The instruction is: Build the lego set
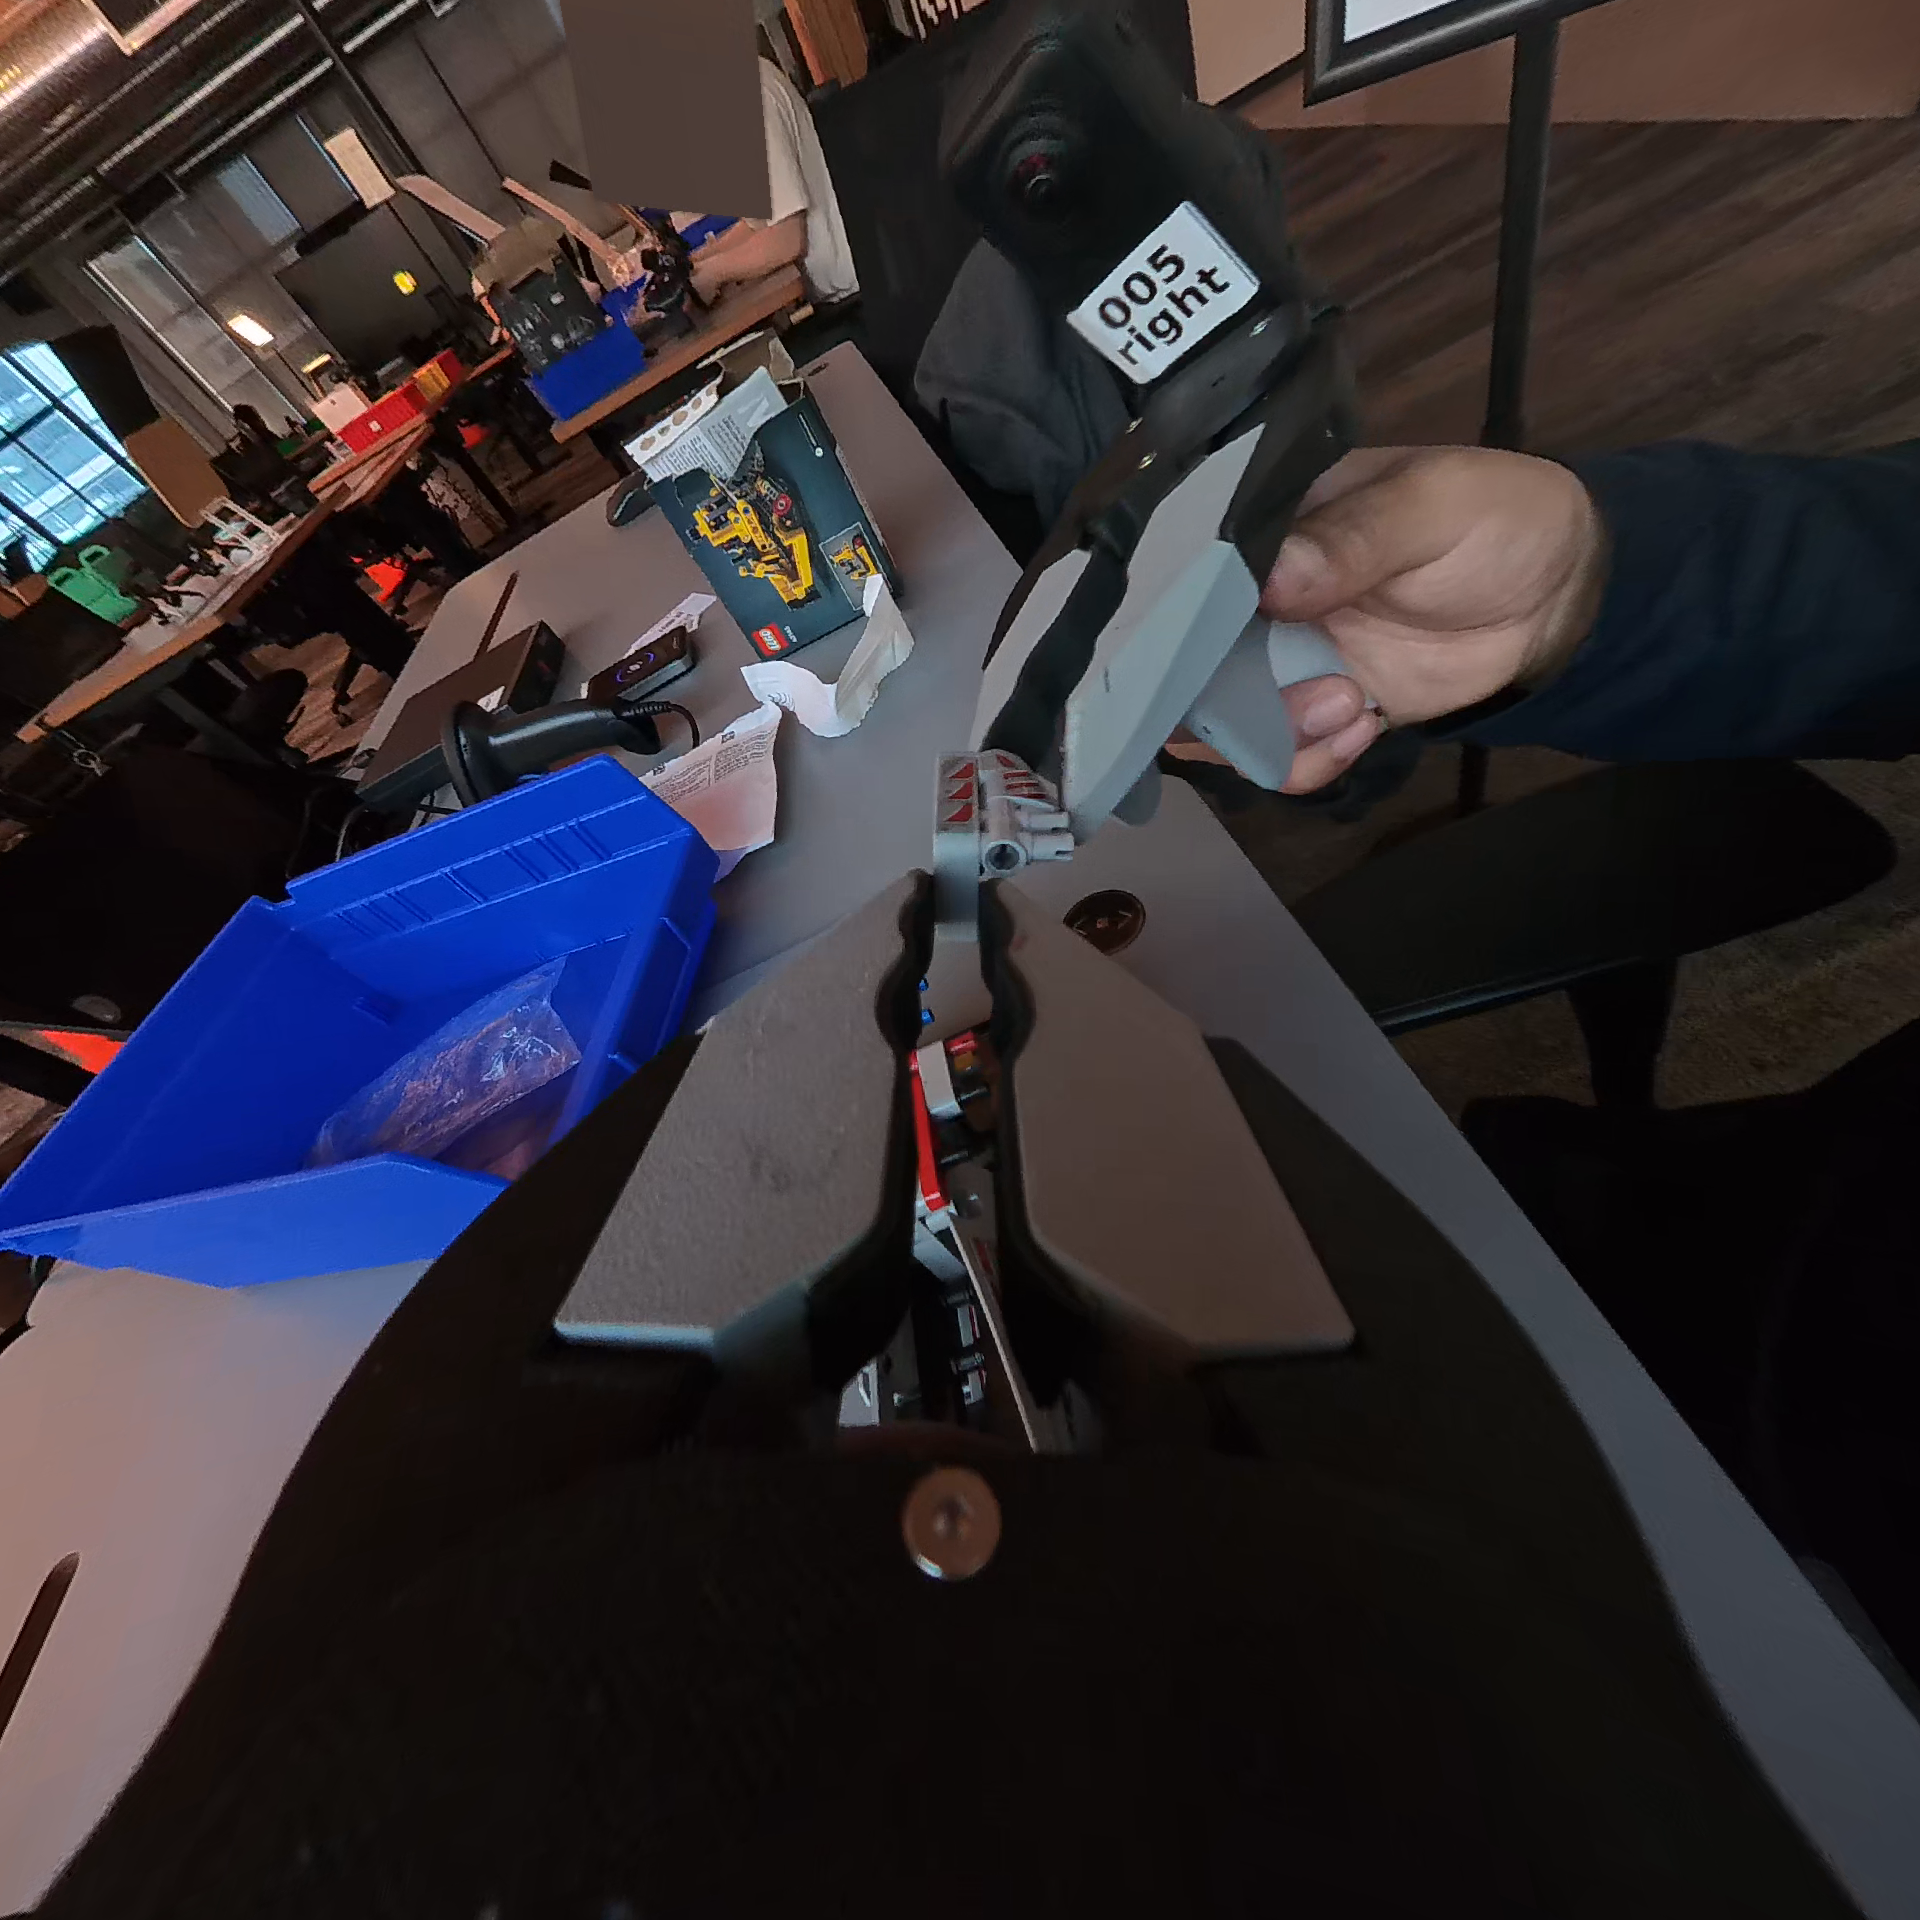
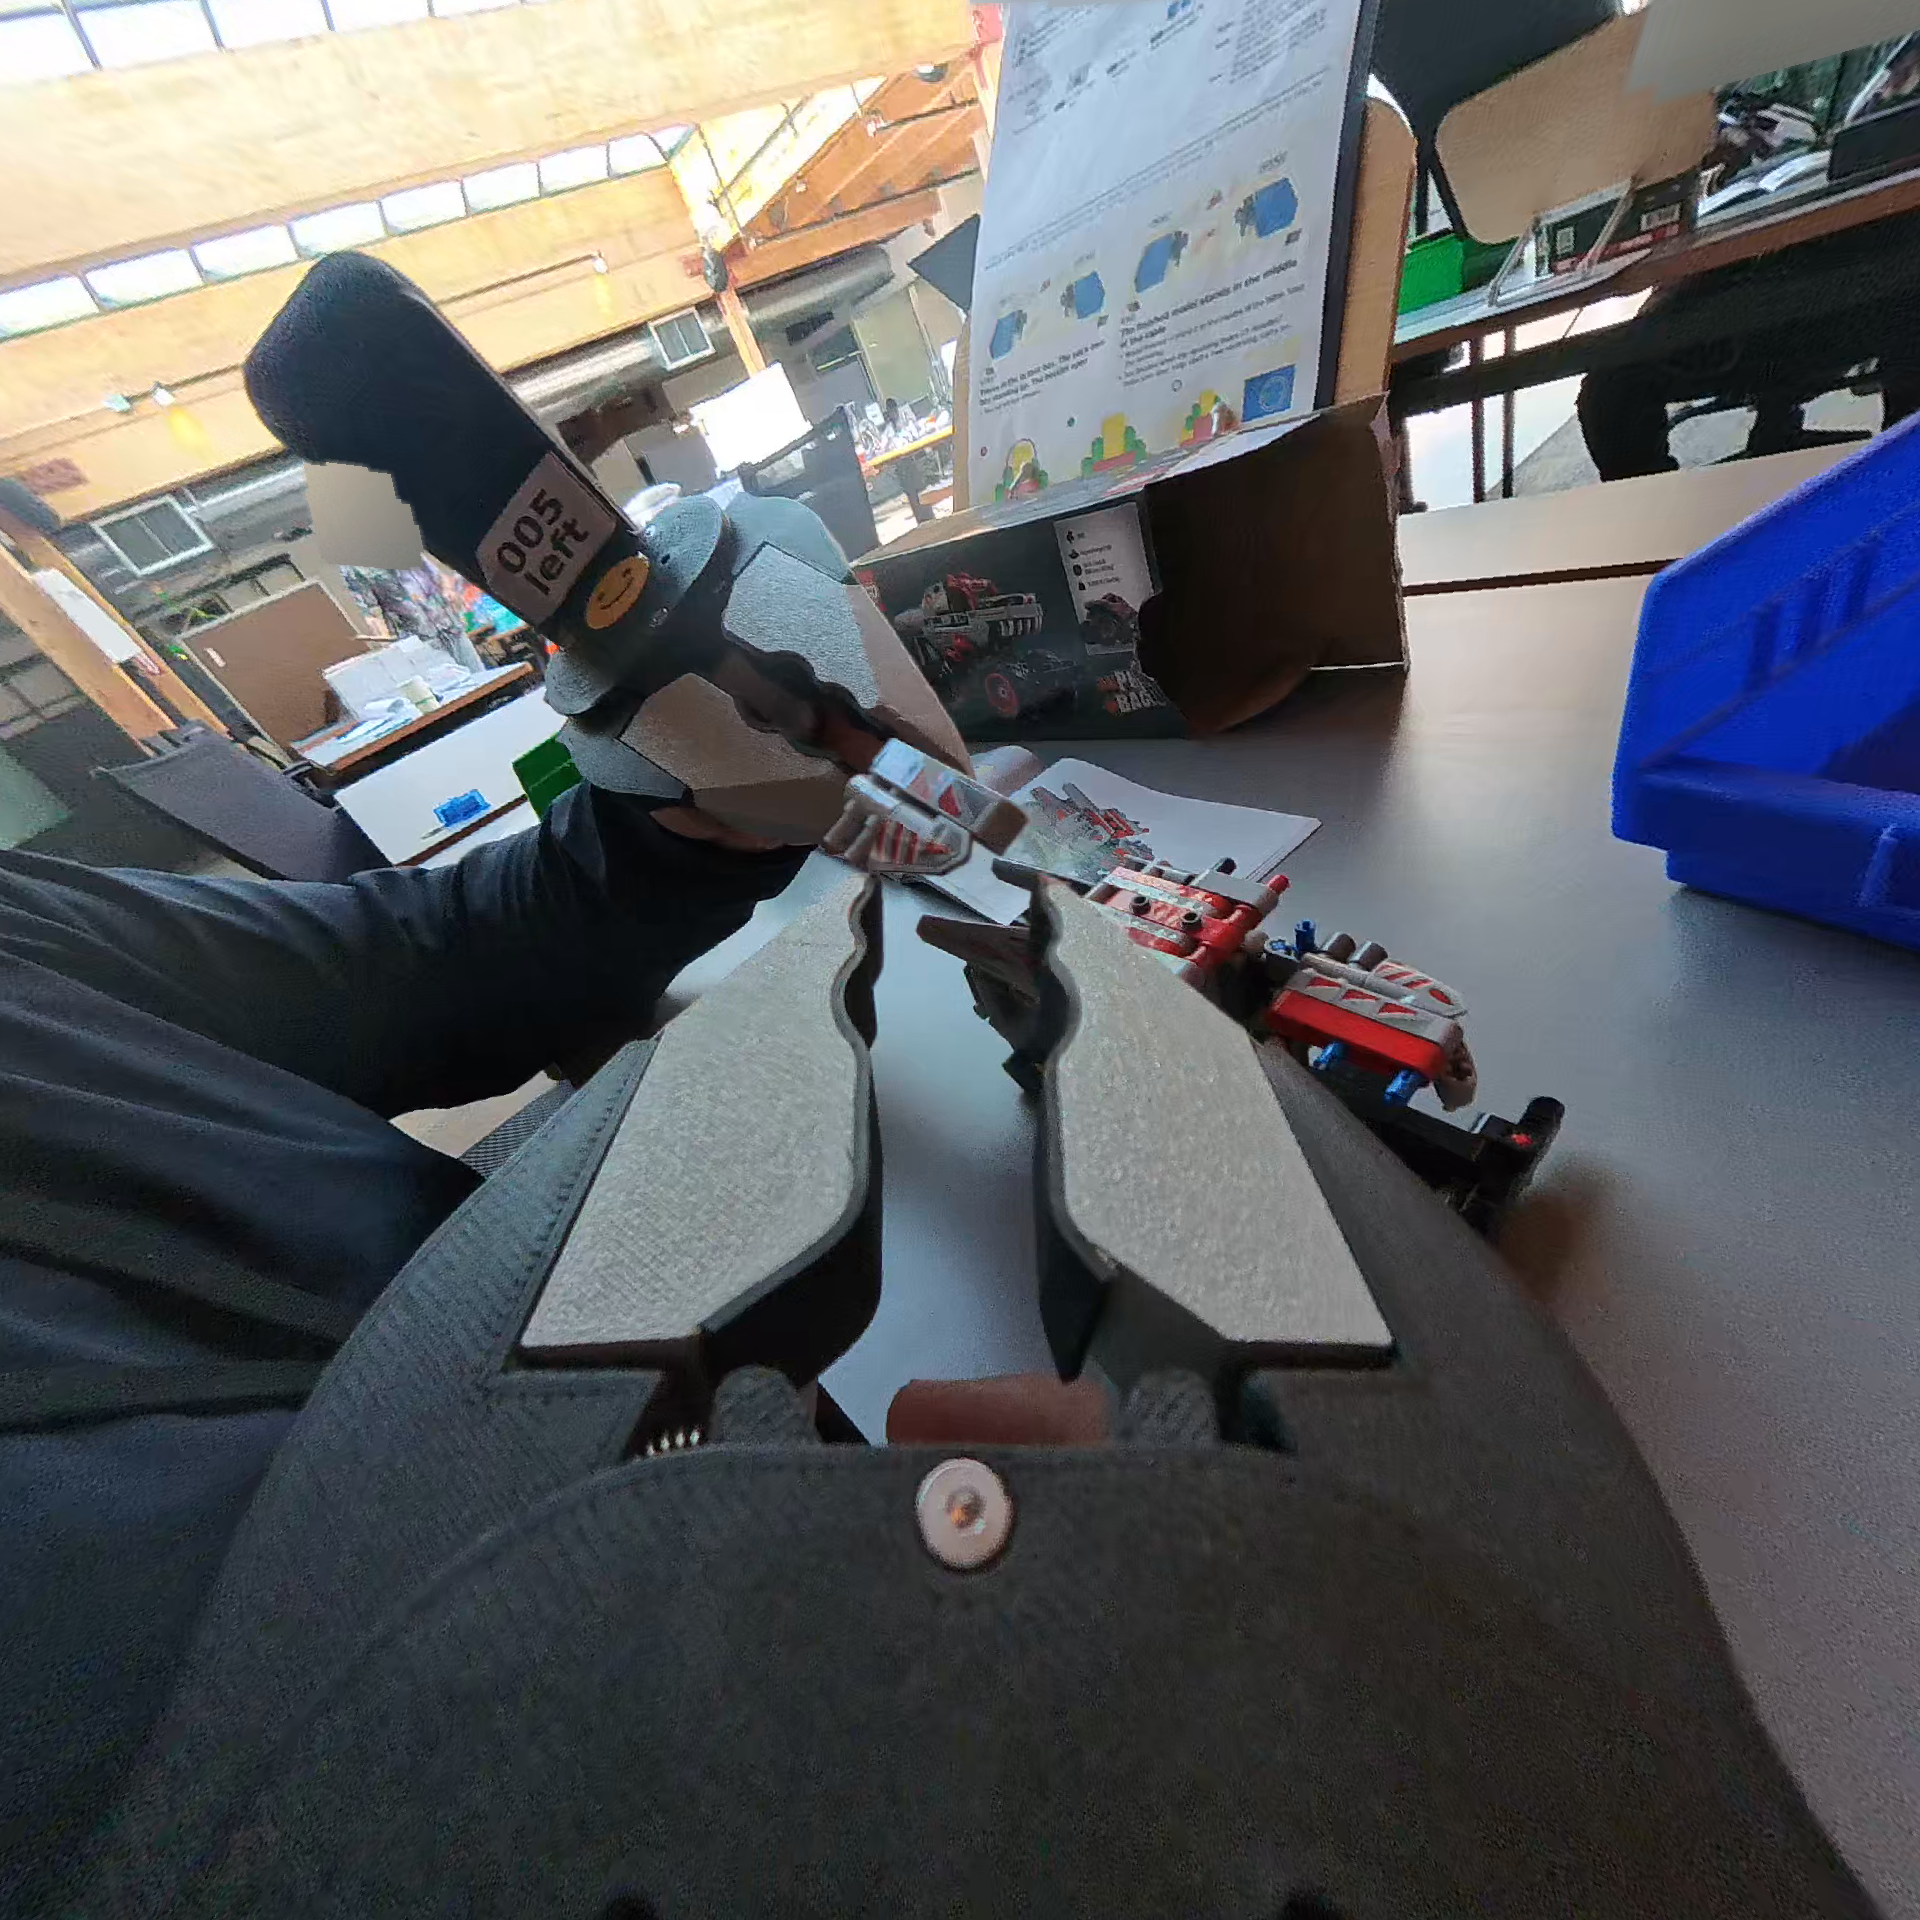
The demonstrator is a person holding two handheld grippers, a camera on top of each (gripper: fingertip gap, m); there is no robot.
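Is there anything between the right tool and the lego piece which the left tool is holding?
Nothing visible. The open right tool is directly before the grey and red piece gripped by the left tool, with no object between.

Ahead of my right gripper (image 2: 956,904) the model (image 2: 1351,1008) blocks; the bin (image 2: 1787,665) walls its right; table (image 2: 1662,1299) between lies open.

I see a small grey lego piece (image 1: 987,821) with red tooth markings held up off the worktop (image 2: 1558,1351). Below lies the partly built red and grey lego body (image 2: 1351,1013) on its black frame.
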